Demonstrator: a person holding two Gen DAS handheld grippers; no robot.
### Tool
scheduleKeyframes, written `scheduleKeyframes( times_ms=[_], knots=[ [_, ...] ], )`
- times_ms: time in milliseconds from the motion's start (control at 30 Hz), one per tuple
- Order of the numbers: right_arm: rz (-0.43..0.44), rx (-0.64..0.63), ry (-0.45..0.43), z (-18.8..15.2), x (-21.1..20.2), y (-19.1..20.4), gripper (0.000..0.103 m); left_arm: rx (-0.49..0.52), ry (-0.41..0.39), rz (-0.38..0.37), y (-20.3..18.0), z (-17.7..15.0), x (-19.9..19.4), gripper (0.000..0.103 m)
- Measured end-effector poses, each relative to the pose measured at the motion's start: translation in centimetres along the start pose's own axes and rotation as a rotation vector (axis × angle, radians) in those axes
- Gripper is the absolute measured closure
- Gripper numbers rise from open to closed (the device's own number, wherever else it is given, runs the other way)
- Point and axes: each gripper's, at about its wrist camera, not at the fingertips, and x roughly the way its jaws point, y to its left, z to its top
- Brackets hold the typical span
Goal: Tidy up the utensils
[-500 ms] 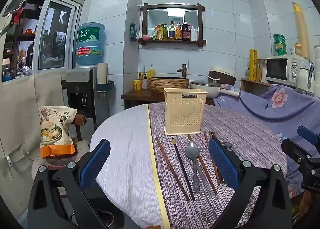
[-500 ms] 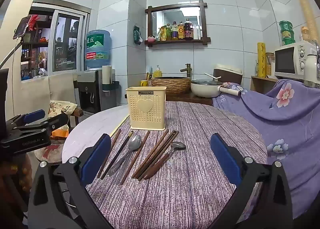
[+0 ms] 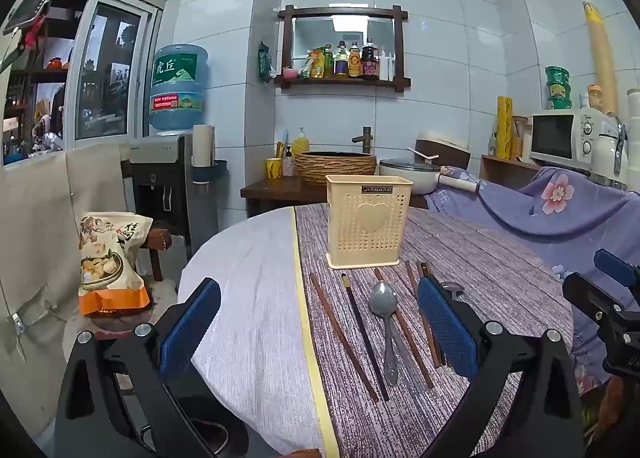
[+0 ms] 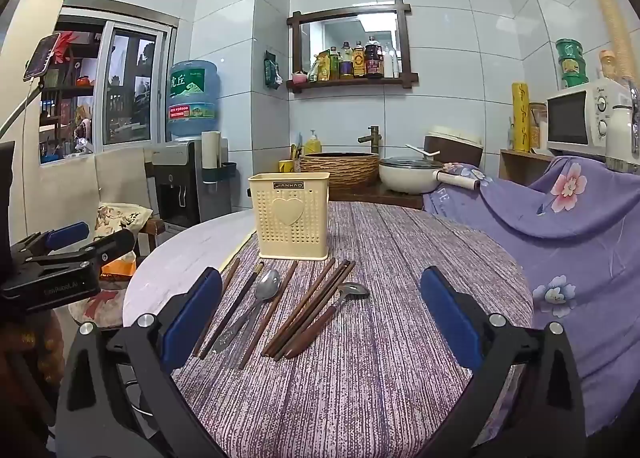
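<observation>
Over the round table (image 3: 248, 258), my left tongs (image 3: 318, 332) gape wide, holding nothing, facing one basket (image 3: 366, 220), one steel spoon (image 3: 383, 300) among several chopsticks (image 3: 342, 332); rightward, my right tongs (image 4: 320, 316) gape equally empty before two spoons, one wooden-handled (image 4: 320, 324).

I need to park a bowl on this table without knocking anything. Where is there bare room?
Free: the striped cloth right of the wooden-handled spoon, out to the table's right edge, and the near strip between the right gripper fingers. The pale cloth left of the yellow stripe is bare too. Crowded: the chopsticks and steel spoon before the cream holder.
</observation>
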Motion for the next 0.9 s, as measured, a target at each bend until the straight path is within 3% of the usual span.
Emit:
scheduleKeyframes(
  times_ms=[900],
  knots=[
    [0.0, 0.007, 0.005, -0.01, 0.65, -0.06, 0.005, 0.0, 0.002, 0.0, -0.58, -0.33, 0.0, 0.006]
  ],
)
